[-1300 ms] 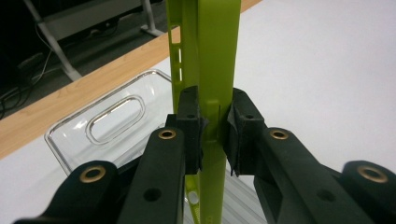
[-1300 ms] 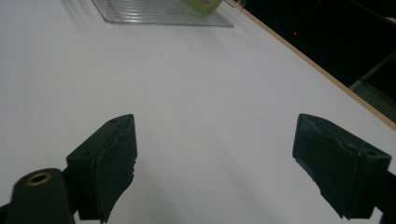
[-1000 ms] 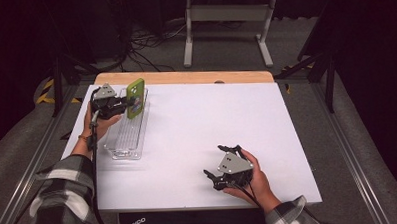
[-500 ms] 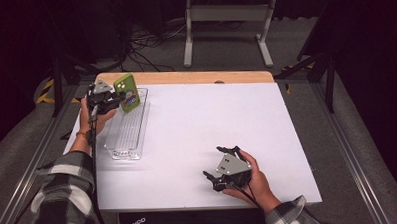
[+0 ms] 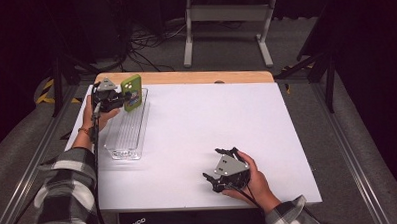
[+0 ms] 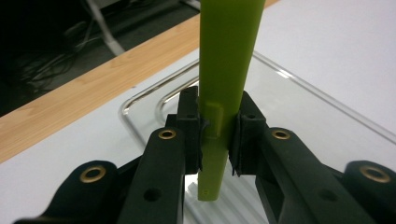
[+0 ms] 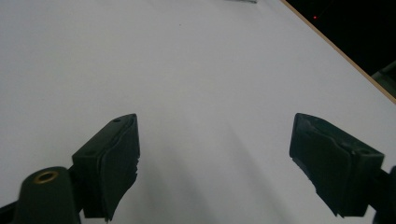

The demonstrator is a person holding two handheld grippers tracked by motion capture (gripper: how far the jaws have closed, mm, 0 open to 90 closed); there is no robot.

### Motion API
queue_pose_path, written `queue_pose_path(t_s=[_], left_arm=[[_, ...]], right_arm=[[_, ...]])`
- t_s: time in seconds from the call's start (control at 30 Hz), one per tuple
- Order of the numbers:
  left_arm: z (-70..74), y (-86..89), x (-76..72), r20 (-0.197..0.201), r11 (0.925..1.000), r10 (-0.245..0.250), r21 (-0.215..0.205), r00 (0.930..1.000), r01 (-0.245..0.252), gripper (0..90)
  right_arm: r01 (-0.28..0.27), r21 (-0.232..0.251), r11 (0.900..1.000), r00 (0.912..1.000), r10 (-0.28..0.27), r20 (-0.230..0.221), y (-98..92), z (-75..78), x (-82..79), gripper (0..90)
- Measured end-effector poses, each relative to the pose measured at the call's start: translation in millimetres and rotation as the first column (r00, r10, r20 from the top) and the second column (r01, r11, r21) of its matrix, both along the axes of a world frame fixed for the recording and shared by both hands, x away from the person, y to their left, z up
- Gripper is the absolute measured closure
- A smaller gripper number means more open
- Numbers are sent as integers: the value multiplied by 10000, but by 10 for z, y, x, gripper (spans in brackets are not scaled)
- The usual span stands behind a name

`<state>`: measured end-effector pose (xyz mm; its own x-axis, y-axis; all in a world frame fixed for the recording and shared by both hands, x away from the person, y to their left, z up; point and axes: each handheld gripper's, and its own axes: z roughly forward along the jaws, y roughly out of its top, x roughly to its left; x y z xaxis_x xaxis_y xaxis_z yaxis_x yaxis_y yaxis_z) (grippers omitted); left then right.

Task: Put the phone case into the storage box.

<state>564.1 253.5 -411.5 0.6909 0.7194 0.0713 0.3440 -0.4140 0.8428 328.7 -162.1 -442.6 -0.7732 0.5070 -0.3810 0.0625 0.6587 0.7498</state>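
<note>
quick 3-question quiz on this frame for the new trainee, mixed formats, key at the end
1. True or false: the left gripper is clamped on the green phone.
2. Multiple choice: in the high view, the phone is
A. flat on the white tabletop
B. held up on edge over the far end of the clear tray
C. beside the right gripper
3. Fill in: the right gripper's jaws are ____ with nothing between them, over the white tabletop.

Key: 1 true. 2 B. 3 open.
</note>
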Motion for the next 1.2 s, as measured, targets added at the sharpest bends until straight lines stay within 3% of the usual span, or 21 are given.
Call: queue_pose_path(t_s=[0.17, 0.4, 0.53, 0.63, 0.73, 0.83, 0.9, 1.0, 1.13, 1.2], left_arm=[[-6, -37, 9, -100, 9988, -488, -75, 9988, 487, 772], [-38, -17, 57, 108, 9985, 528, 108, 9985, -529, 752], [-57, -16, 86, 216, 9924, 1179, 335, 9928, -1185, 678], [-65, -23, 91, 439, 9834, 1722, 507, 9841, -1744, 618], [-65, -26, 93, 535, 9811, 1846, 492, 9813, -1873, 608], [-53, -49, 102, 849, 9661, 2360, 870, 9680, -2431, 572], [-57, -33, 112, 685, 9689, 2361, 599, 9693, -2402, 575], [-64, -52, 118, 735, 9647, 2482, 718, 9659, -2534, 565], [-64, -78, 123, 849, 9535, 2835, 808, 9552, -2902, 541], [-72, -90, 136, 844, 9535, 2824, 842, 9556, -2892, 531]], right_arm=[[-59, -44, 10000, 9999, 58, -116, 4, -11, 5, 168], [-119, -199, 9997, 9998, 116, -151, 23, -25, -1, 168], [-107, -268, 9996, 9998, 102, -190, 29, -37, 5, 168], [-173, -347, 9992, 9997, 166, -201, 38, -42, -3, 170], [-259, -330, 9991, 9994, 252, -224, 45, -39, -9, 179], [-271, -276, 9993, 9994, 265, -205, 45, -33, -14, 178], [-262, -279, 9993, 9995, 256, -209, 45, -31, -15, 178], [-266, -282, 9992, 9995, 261, -181, 47, -29, -18, 178], [-267, -302, 9992, 9995, 263, -154, 46, -28, -21, 179], [-258, -271, 9993, 9996, 254, -135, 44, -23, -22, 179]])
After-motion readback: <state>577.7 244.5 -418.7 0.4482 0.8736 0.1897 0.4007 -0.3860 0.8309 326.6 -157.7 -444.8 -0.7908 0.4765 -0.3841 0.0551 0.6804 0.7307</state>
